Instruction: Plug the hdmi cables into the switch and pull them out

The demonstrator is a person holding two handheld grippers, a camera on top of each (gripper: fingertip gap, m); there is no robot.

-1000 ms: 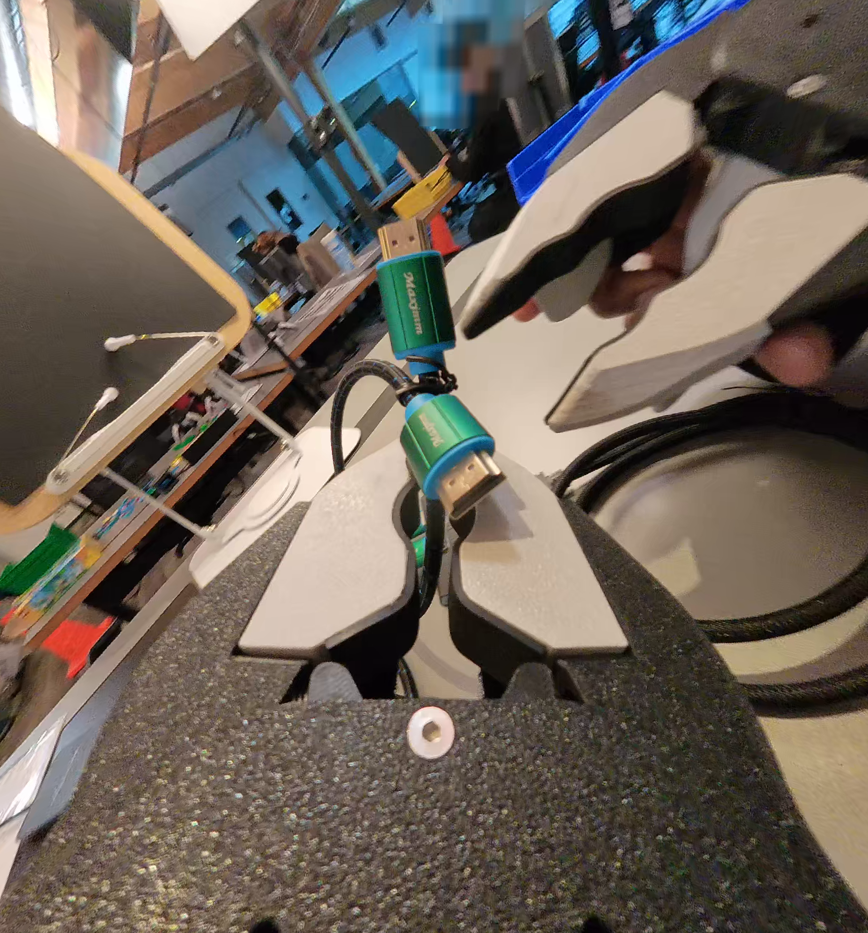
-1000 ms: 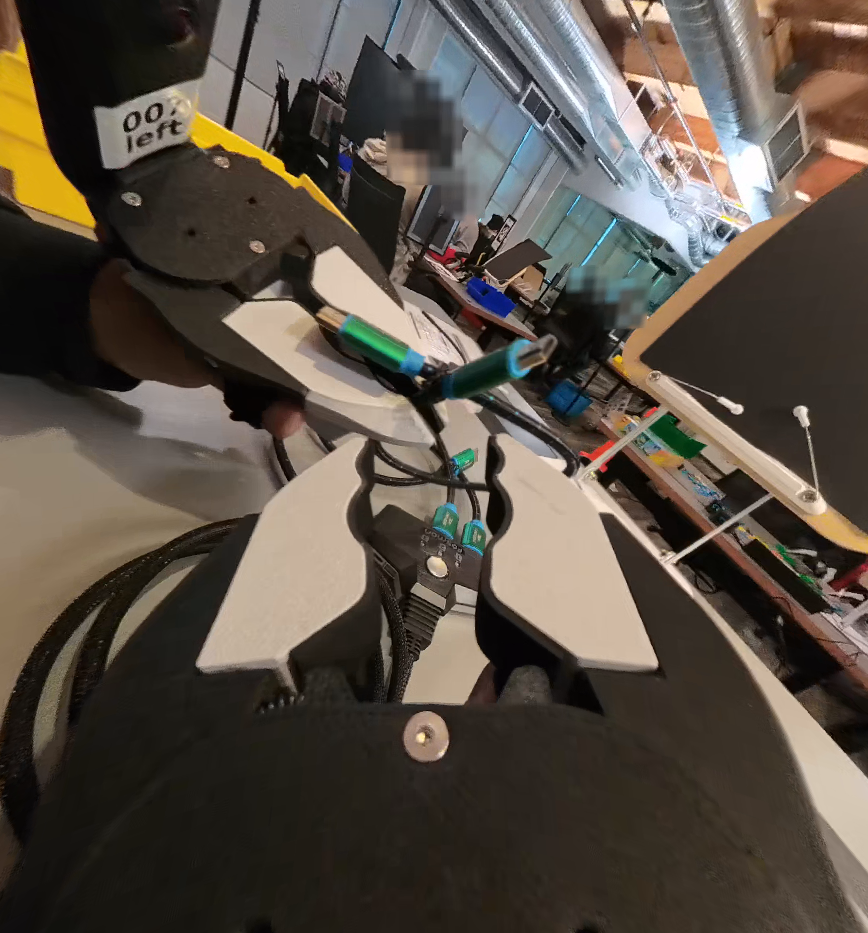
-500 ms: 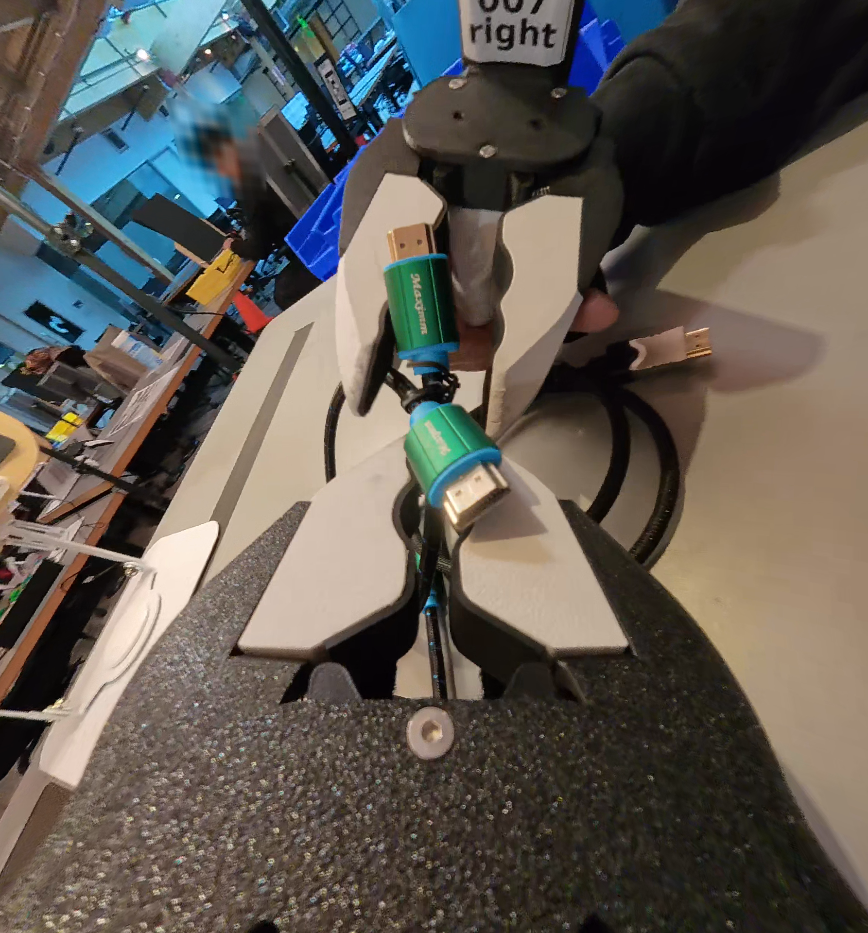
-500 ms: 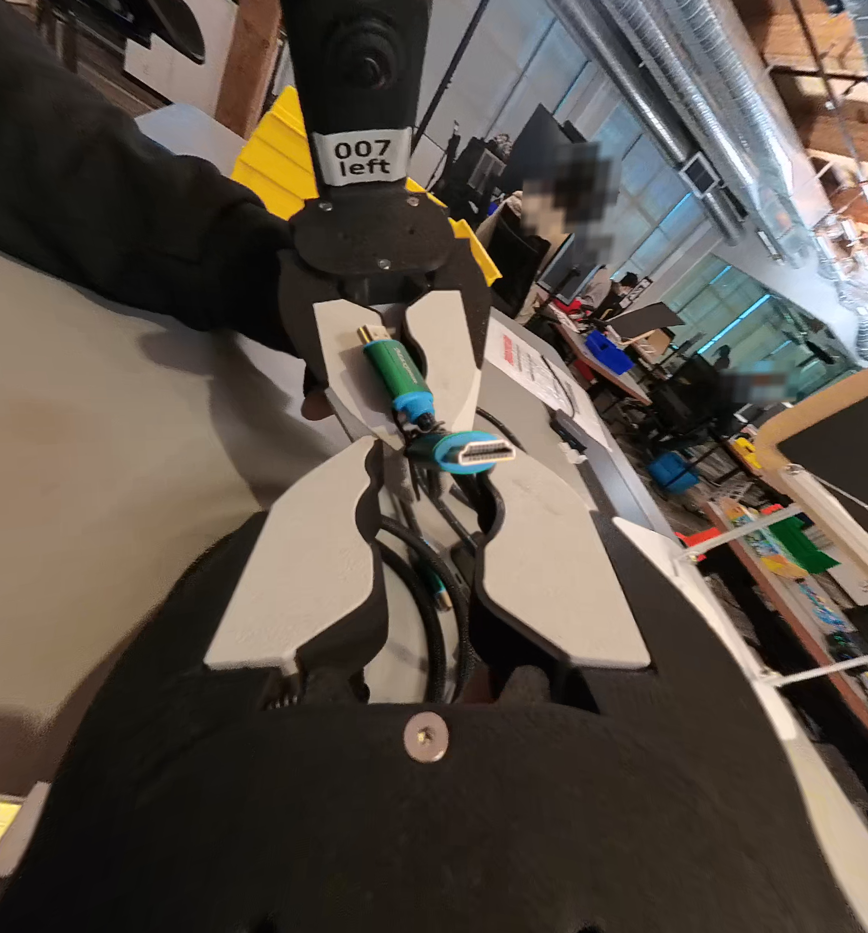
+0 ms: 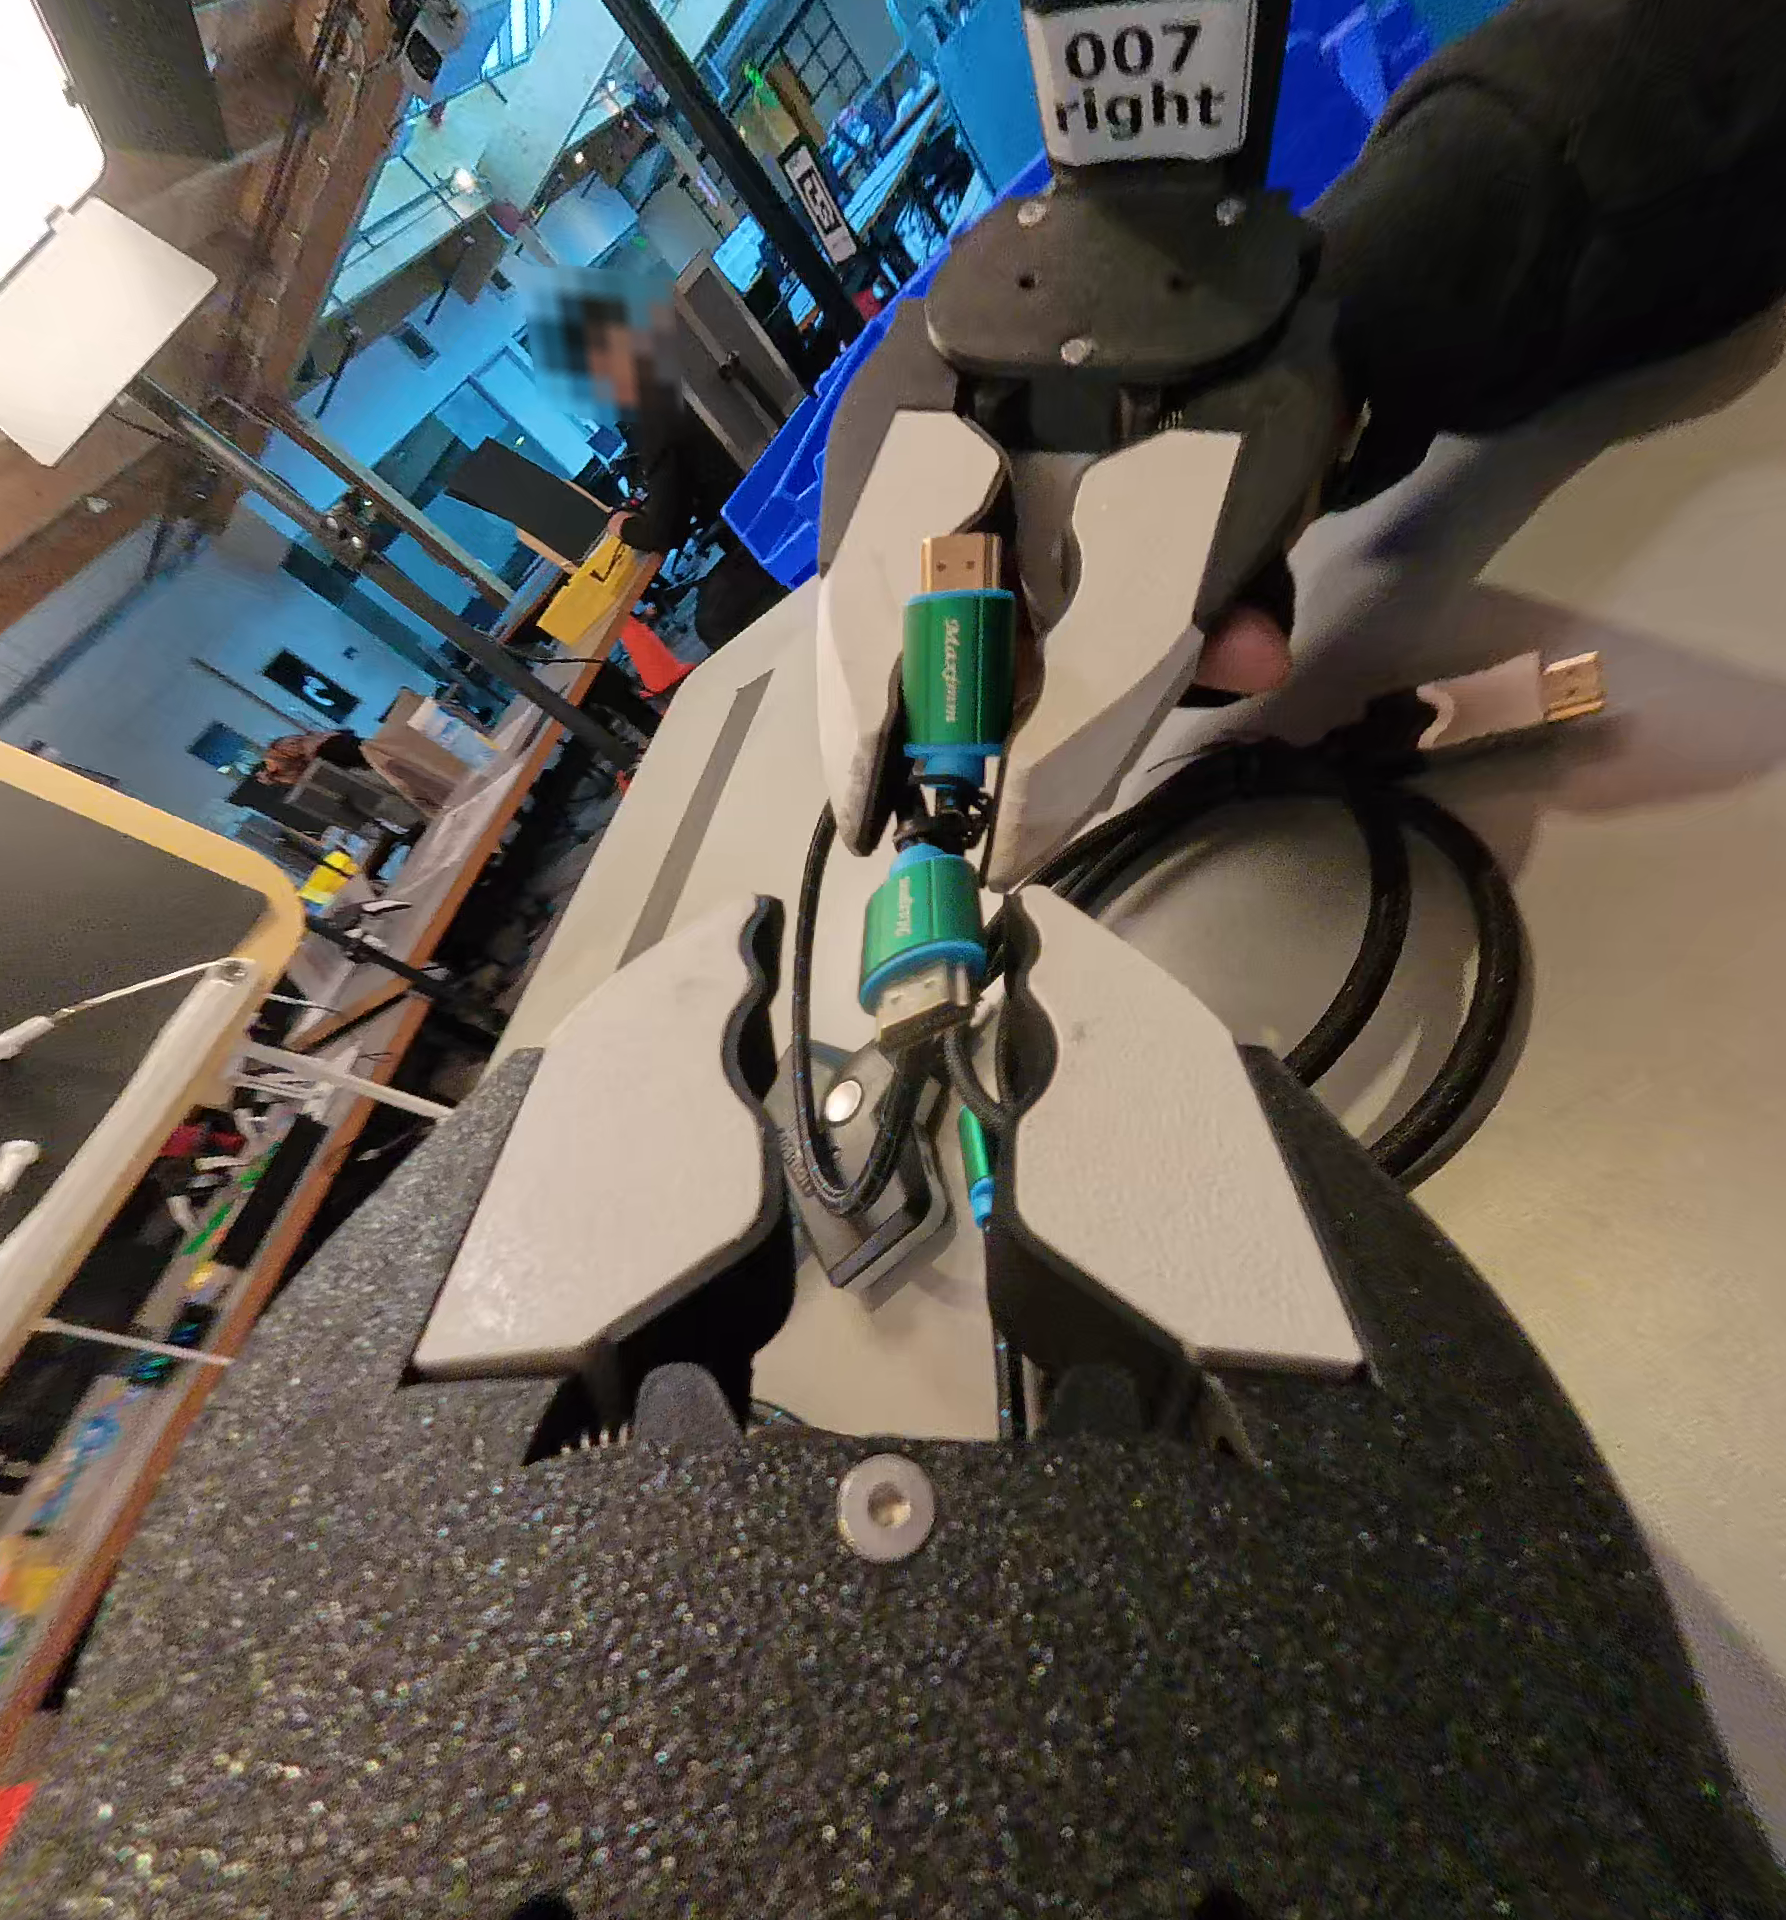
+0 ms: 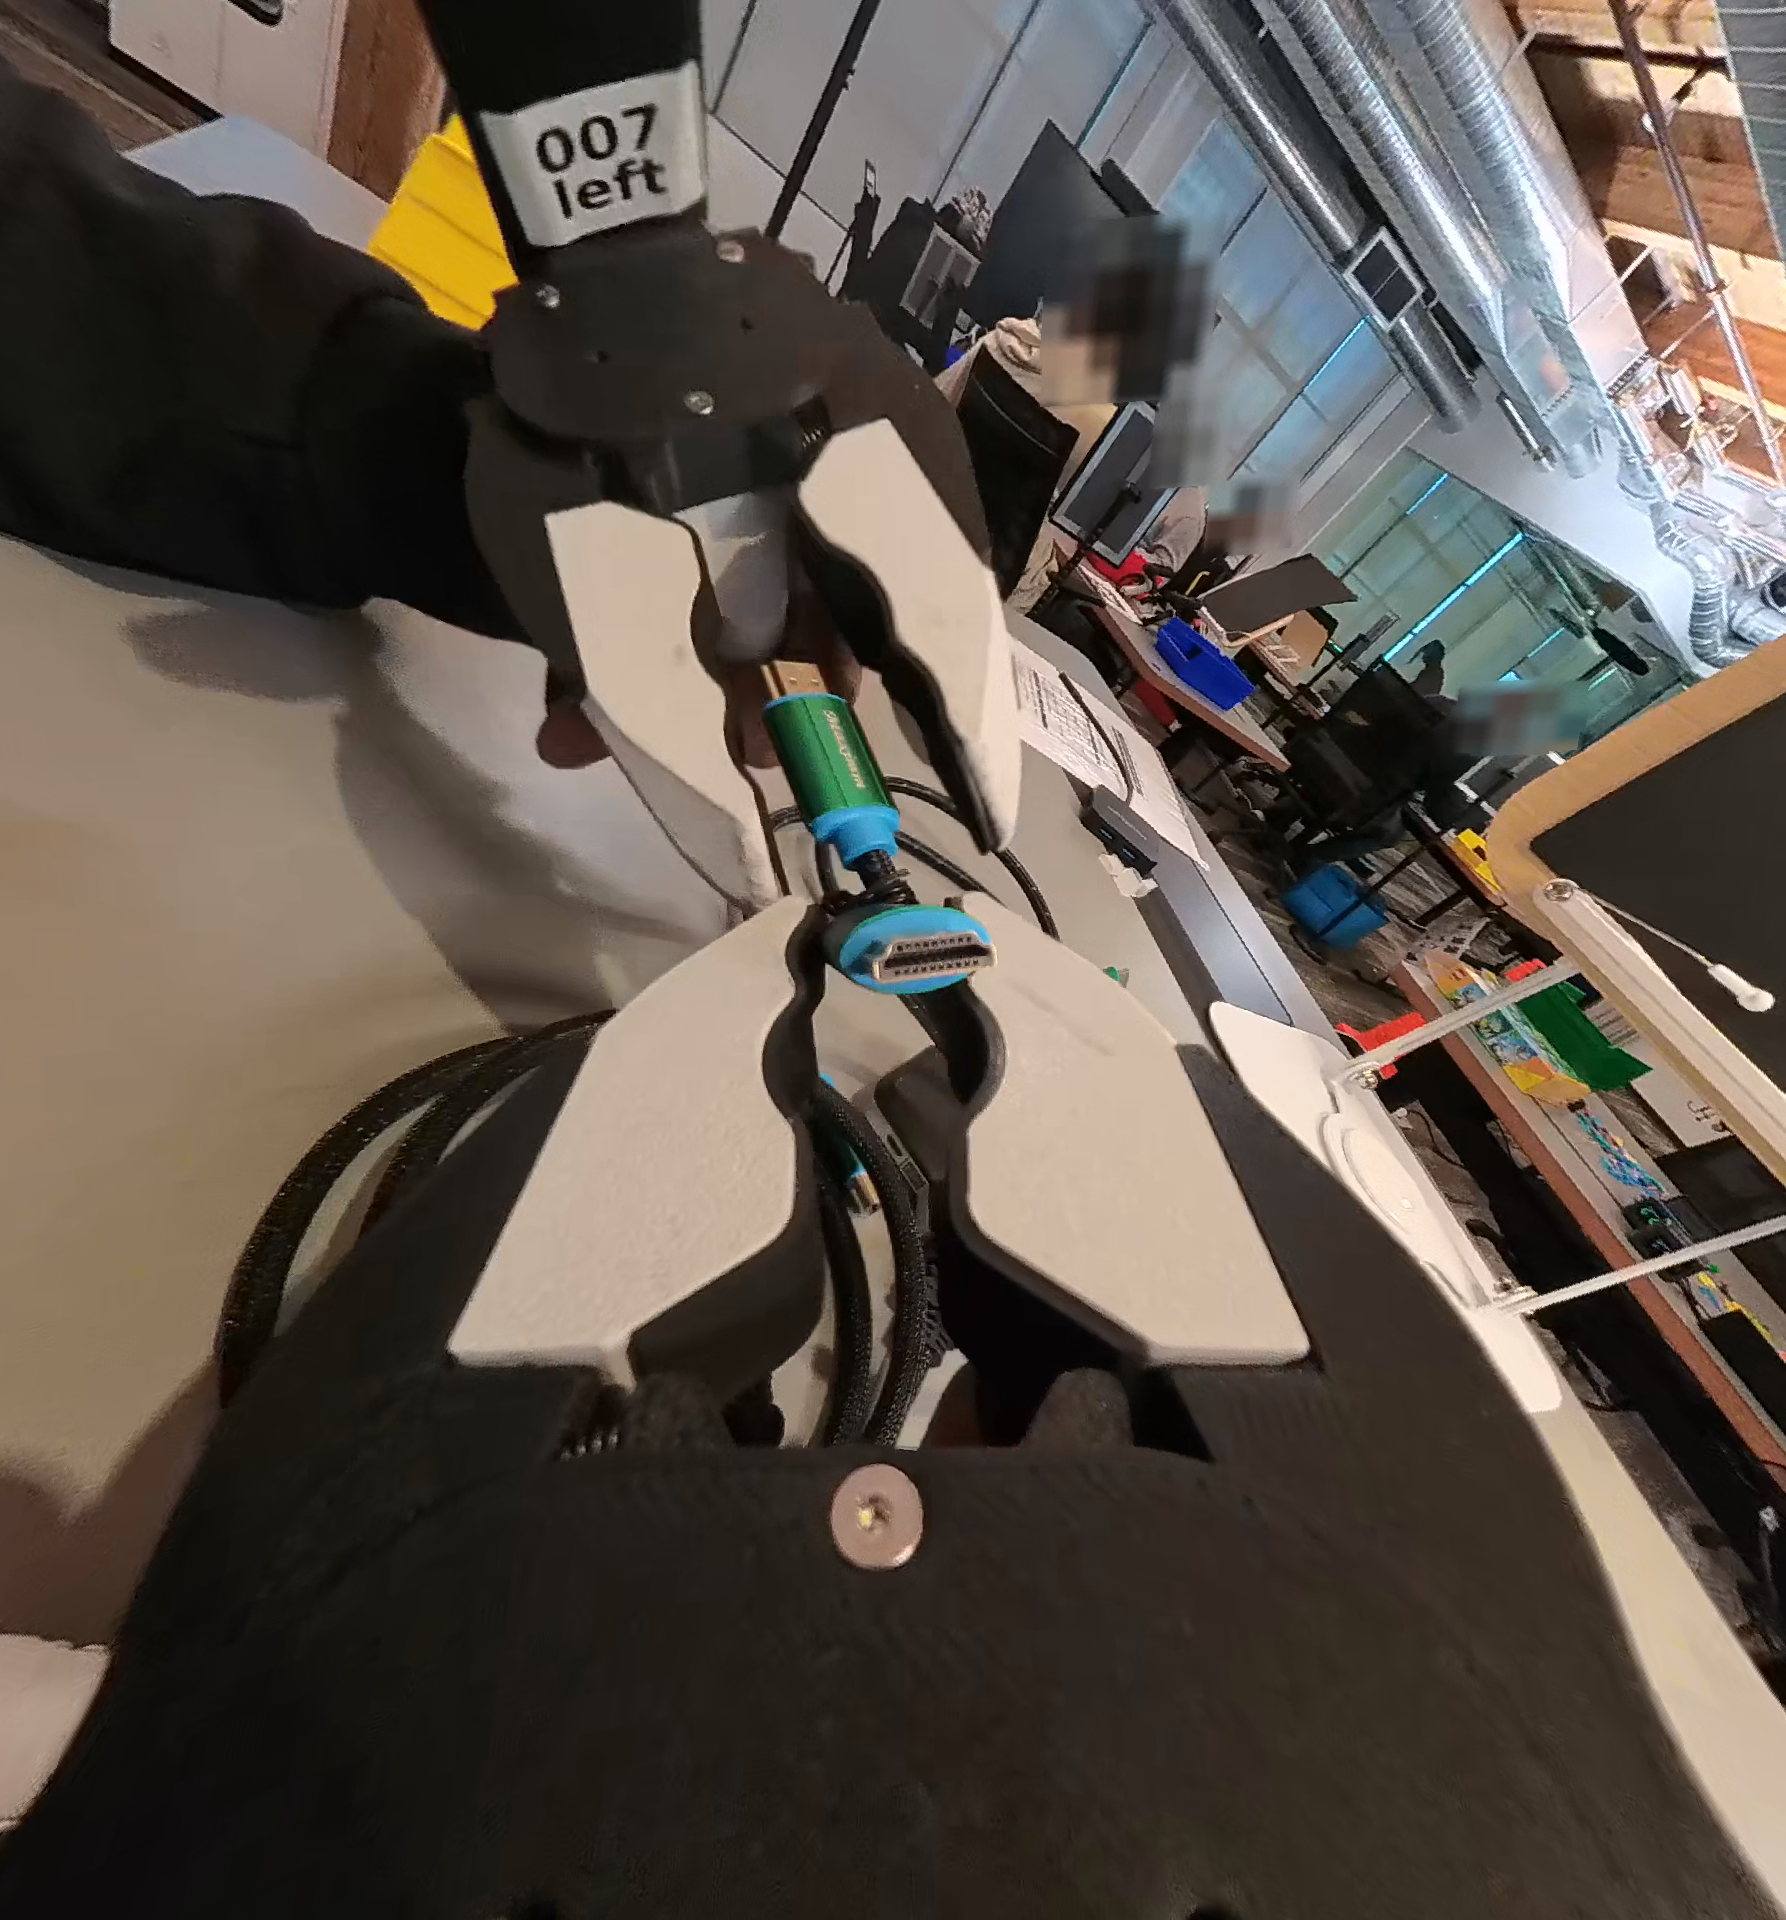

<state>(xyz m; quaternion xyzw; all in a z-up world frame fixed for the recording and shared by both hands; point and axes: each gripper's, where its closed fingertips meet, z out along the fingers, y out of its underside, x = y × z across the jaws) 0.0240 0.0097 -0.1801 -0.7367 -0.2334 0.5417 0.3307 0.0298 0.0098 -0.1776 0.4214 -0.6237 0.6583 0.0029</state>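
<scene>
Two green HDMI plugs on thin braided cable are tied together back to back. My left gripper [image 5: 889,914] is open, and one plug [image 5: 920,956] lies loose between its fingertips, pointing back at its camera. My right gripper [image 6: 889,930] faces the left one tip to tip and is shut on the other plug [image 6: 915,956]. That plug also shows in the left wrist view [image 5: 956,675]. The small black switch [image 5: 847,1107] lies on the table under both grippers, with a thin green plug [image 5: 977,1164] beside it.
A thick black braided cable coil [image 5: 1440,987] with a silver and gold plug [image 5: 1512,696] lies on the grey table [image 5: 1647,1143]. A white flat stand base [image 6: 1388,1164] sits at the table edge. A black wood-edged panel [image 6: 1699,831] hangs beyond it. Left and right tips are no more than a few centimetres apart.
My left gripper has opened and let go of the thin cable. My right gripper has swung round to face it and has closed on the far green plug.
</scene>
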